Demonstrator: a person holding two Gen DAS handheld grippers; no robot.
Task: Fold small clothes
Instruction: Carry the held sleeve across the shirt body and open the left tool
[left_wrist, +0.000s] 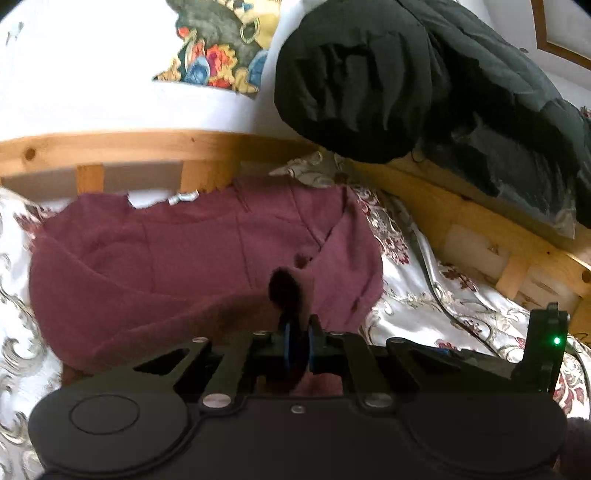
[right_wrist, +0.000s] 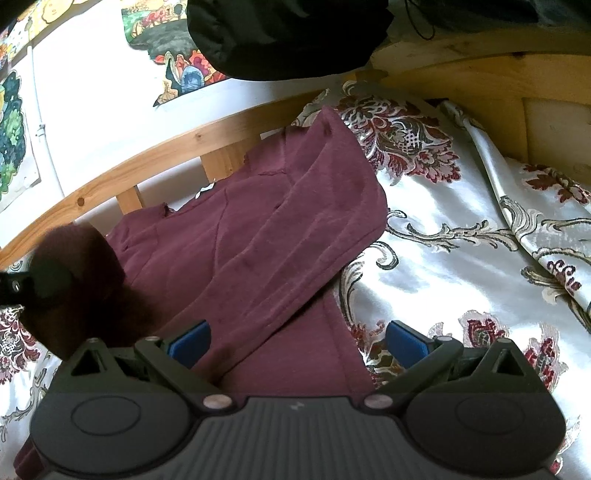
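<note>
Left wrist view: left gripper (left_wrist: 298, 334) pinches a fold of the maroon knit garment (left_wrist: 177, 240) on the floral satin bedspread (left_wrist: 436, 295). Right wrist view: right gripper (right_wrist: 297, 341) spread wide above the garment.

Ahead of my jaws and to either side I note a white satin bedspread (right_wrist: 443, 258) with dark red and grey floral scrollwork, creased at the right. Beyond the jaws runs a pine bed rail (left_wrist: 147, 144) with short upright slats. Above and to the right of the jaws a black padded jacket (left_wrist: 369, 85) hangs over the frame. On the white wall (left_wrist: 92, 74) behind it I record colourful illustrated posters (right_wrist: 173, 66).
</note>
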